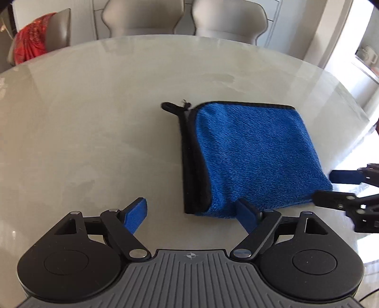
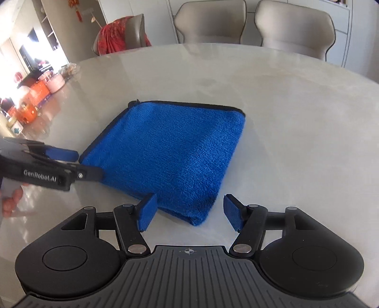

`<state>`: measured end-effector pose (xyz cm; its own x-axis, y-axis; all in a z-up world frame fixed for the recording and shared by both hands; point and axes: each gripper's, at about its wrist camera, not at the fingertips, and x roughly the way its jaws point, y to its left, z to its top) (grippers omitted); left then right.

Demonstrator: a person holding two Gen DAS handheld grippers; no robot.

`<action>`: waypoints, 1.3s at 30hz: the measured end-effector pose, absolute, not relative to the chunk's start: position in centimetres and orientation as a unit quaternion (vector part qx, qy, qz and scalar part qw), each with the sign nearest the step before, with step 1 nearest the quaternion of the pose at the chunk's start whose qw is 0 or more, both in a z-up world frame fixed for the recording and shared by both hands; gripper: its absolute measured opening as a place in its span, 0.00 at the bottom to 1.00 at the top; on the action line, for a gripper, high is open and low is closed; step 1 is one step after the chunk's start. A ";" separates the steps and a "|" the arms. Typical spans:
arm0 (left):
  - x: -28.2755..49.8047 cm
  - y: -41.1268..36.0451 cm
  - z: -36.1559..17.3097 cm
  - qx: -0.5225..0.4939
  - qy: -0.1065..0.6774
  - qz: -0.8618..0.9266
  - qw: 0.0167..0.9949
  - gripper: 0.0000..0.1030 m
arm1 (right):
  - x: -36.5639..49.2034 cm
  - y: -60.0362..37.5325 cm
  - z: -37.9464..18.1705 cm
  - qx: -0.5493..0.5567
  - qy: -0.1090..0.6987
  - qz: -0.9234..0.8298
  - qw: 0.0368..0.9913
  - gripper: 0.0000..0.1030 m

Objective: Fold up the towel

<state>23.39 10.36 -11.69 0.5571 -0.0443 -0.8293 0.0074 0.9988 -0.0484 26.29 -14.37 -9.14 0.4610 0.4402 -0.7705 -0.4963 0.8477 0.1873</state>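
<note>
A blue towel (image 1: pixel 253 156) with black trim lies folded into a square on the pale table (image 1: pixel 94 113); a black hanging loop sticks out at its far left corner. It also shows in the right wrist view (image 2: pixel 170 151). My left gripper (image 1: pixel 191 213) is open and empty, just short of the towel's near left corner. My right gripper (image 2: pixel 188 209) is open and empty, its jaws either side of the towel's near corner. Each gripper shows in the other's view, the right gripper (image 1: pixel 331 187) and the left gripper (image 2: pixel 87 163) both open beside the towel.
Beige chairs (image 2: pixel 210 21) stand along the table's far edge; one chair (image 2: pixel 123 33) has a red cloth draped on it. Boxes and jars (image 2: pixel 40 90) crowd the table's far left in the right wrist view.
</note>
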 end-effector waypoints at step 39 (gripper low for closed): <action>4.1 3.5 -2.8 0.016 0.380 0.039 0.924 0.85 | 7.0 -15.7 -0.8 -0.029 0.383 0.111 0.917 0.99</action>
<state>4.08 3.54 -2.81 0.7080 0.0839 -0.7012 -0.0592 0.9965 0.0595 7.03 -15.69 -0.77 0.6818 0.1818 -0.7086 -0.2254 0.9737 0.0328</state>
